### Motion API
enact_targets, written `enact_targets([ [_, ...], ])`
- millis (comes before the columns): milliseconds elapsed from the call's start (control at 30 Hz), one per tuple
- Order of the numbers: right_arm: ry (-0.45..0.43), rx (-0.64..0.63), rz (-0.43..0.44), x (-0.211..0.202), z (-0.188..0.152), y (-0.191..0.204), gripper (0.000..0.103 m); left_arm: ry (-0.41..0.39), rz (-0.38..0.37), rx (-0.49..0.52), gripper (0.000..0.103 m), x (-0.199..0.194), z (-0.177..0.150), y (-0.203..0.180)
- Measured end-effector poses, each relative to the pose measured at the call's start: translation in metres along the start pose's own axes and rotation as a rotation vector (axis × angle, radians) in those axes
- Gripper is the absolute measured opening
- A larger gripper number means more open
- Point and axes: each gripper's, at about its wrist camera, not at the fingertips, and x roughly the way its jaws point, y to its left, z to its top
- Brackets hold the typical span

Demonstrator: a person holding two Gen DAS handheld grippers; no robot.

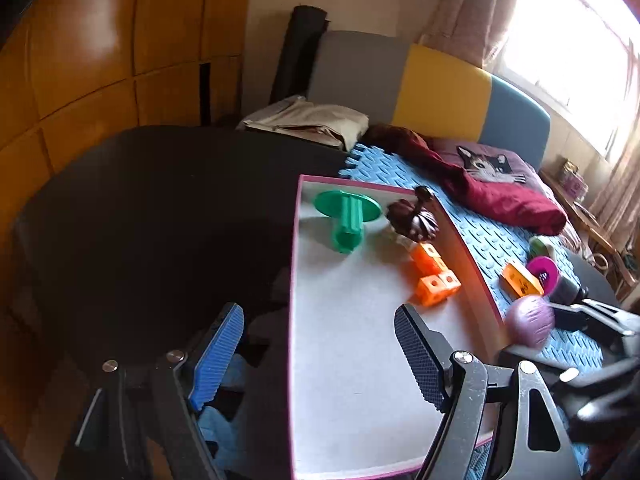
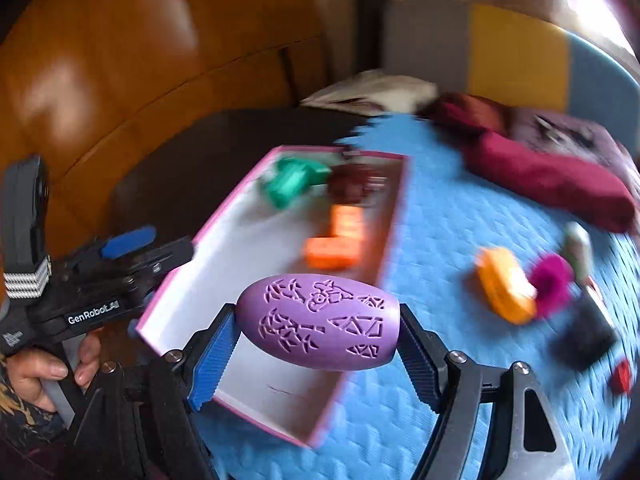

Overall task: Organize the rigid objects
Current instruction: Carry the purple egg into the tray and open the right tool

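Right wrist view: right tongs clamped on purple carved egg, pads pressing both ends, egg held above near corner of pink-rimmed box. Box sits on blue foam mat; inside lie green spool, dark brown piece, orange cube chain. On mat beside box: orange block, magenta ring. Left tongs apart, nothing between them, over near-left edge of box. Hand grips left handle.
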Motion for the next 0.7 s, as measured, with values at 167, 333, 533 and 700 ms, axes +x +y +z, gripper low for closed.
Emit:
enact_targets([
  [167,0.076,-0.045,-0.038,0.043,0.009,0.008,0.078,0.011,0.012,-0.021,0.079,0.003,-0.002,0.012],
  [333,0.115,-0.017,-0.094,0.069,0.011,-0.007,0.078,0.021,0.011,-0.023,0.079,0.006,-0.004,0.014],
  [533,0.092,0.007,-0.054,0.058,0.011,-0.01,0.078,0.023,0.011,-0.02,0.079,0.008,-0.003,0.013],
  [700,0.022,0.034,-0.034,0.032,0.012,-0.016,0.084,0.018,0.011,-0.008,0.079,0.007,-0.002,0.01],
])
